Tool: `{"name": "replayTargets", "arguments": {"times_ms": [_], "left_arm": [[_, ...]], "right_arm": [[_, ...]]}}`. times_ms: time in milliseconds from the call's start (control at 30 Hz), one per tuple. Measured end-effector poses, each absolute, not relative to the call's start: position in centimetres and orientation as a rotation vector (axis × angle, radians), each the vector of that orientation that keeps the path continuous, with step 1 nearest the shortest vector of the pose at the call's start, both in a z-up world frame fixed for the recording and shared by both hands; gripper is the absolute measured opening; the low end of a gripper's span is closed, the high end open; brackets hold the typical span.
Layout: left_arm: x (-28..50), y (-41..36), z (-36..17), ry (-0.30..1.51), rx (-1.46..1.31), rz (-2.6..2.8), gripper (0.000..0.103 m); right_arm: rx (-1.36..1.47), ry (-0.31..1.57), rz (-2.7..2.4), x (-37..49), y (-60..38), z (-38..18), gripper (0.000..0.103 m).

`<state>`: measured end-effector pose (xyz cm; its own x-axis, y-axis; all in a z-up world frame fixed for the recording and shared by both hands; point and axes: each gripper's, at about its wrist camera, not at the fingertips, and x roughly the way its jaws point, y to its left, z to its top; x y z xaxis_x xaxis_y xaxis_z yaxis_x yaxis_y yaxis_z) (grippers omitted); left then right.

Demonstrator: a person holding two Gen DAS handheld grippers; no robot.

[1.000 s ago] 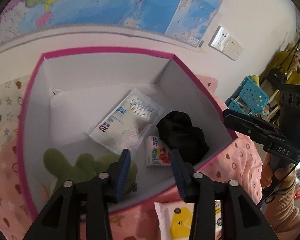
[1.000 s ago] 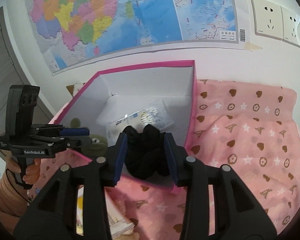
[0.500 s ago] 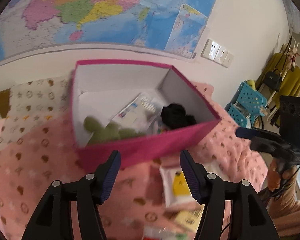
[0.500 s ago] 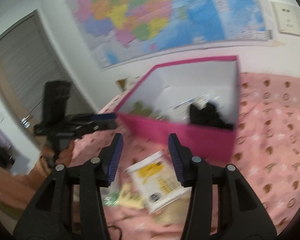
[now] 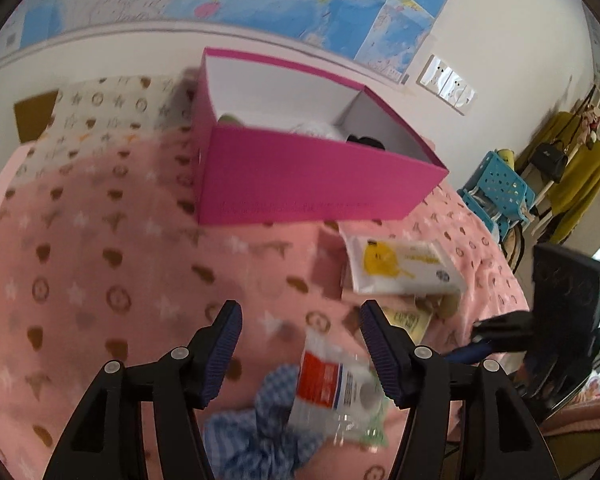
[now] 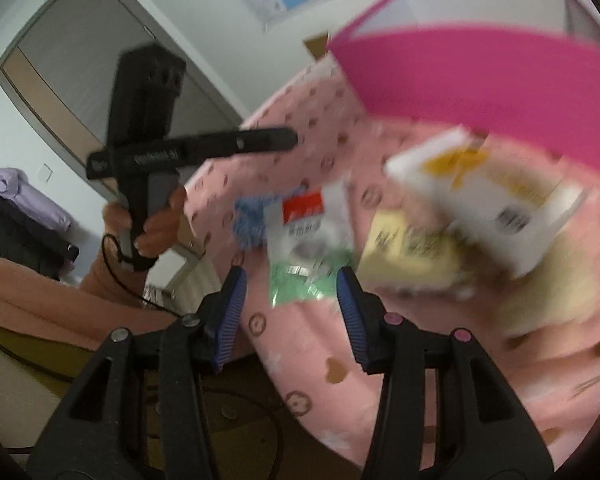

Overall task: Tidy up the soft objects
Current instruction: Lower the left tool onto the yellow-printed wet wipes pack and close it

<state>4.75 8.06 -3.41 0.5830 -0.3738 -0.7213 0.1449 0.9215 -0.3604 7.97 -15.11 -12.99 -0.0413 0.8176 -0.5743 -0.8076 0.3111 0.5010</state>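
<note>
Blanket [image 5: 100, 264] looked like fleecy pink cloth, matt, w/ printed brown hearts. On it, box [image 5: 320, 176] was matt magenta card outside, plain white inside. In front of box, wipes pack [image 5: 400, 268] was smooth white plastic film, slight sheen. Nearer the cam, clear pouch [image 5: 332, 392] was glossy crinkled plastic w/ red paper-like label; beside it checked cloth [image 5: 260, 428], soft woven blue-white. Left gripper [image 5: 300, 344] and right gripper [image 6: 290, 296]: matt black plastic arms, ribbed blue rubbery pads [image 5: 224, 344], shiny metal-looking pivot pins.
</note>
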Motion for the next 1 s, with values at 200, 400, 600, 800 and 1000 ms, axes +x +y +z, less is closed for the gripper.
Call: {"name": "replayTargets", "arguments": {"times_ms": [200, 400, 600, 800, 1000], "left_arm": [[3.4, 7.5, -4.4, 0.927, -0.25, -0.336, 0.063], [3.2, 6.7, -4.5, 0.927, -0.229, -0.37, 0.063], [5.3, 5.0, -3.6, 0.9, -0.227, -0.437, 0.063], [9.4, 2.8, -4.5, 0.96, -0.246, -0.497, 0.063], [13.0, 1.7, -5.7, 1.042, -0.267, -0.522, 0.063]], "right_arm": [[0.053, 1.036, 1.315, 7.5, -13.5, -15.6, 0.049], [0.077, 1.004, 1.265, 6.9, -14.3, -15.4, 0.049], [0.153, 0.869, 1.124, 8.4, -19.7, -12.5, 0.049], [0.27, 0.83, 0.937, 11.9, -24.1, -11.7, 0.049], [0.296, 0.816, 0.909, 14.5, -24.1, -11.5, 0.049]]}}
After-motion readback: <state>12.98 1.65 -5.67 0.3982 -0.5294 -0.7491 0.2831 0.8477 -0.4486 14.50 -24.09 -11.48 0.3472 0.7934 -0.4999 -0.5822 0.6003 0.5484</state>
